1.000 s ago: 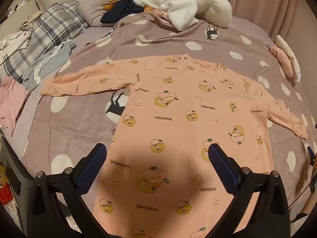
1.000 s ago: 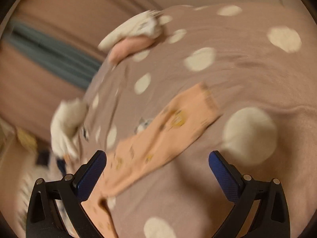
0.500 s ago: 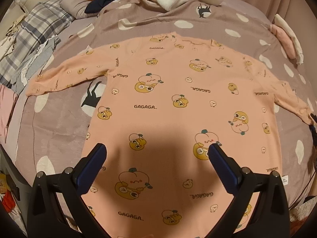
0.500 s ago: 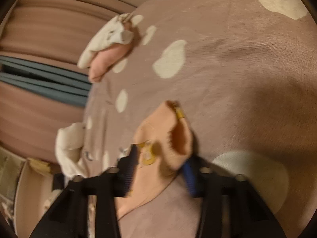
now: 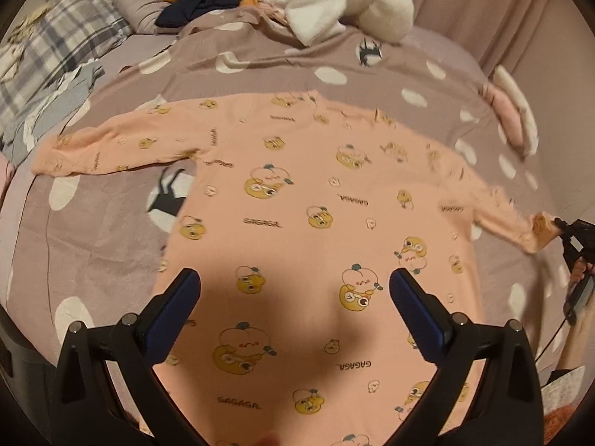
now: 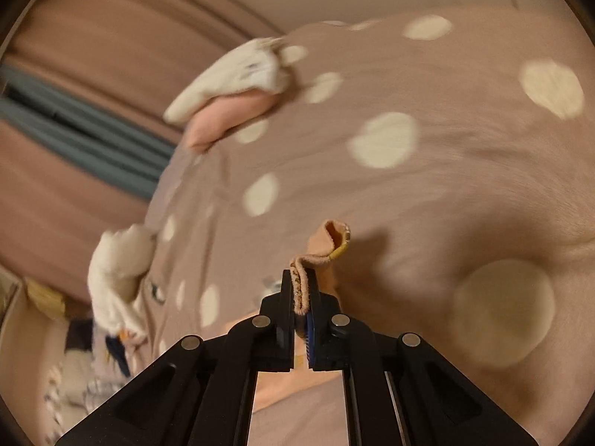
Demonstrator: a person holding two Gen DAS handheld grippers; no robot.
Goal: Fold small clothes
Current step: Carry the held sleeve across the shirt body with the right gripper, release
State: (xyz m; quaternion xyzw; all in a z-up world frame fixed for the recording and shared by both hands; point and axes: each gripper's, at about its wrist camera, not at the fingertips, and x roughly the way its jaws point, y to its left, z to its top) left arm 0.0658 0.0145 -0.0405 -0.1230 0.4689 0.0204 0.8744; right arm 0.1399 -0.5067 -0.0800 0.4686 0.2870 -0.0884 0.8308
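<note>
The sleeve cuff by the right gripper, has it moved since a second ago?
Yes. The sleeve cuff lay flat on the dotted blanket; the right gripper has just closed on it, raising it off that blanket.

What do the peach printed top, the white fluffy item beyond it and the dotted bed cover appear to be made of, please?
Peach printed top: probably soft cotton knit, matte, with a ribbed cuff edge. White fluffy item: apparently fleece or plush, thick and puffy. Dotted bed cover: likely brushed fabric; its surface looks faintly napped.
</note>
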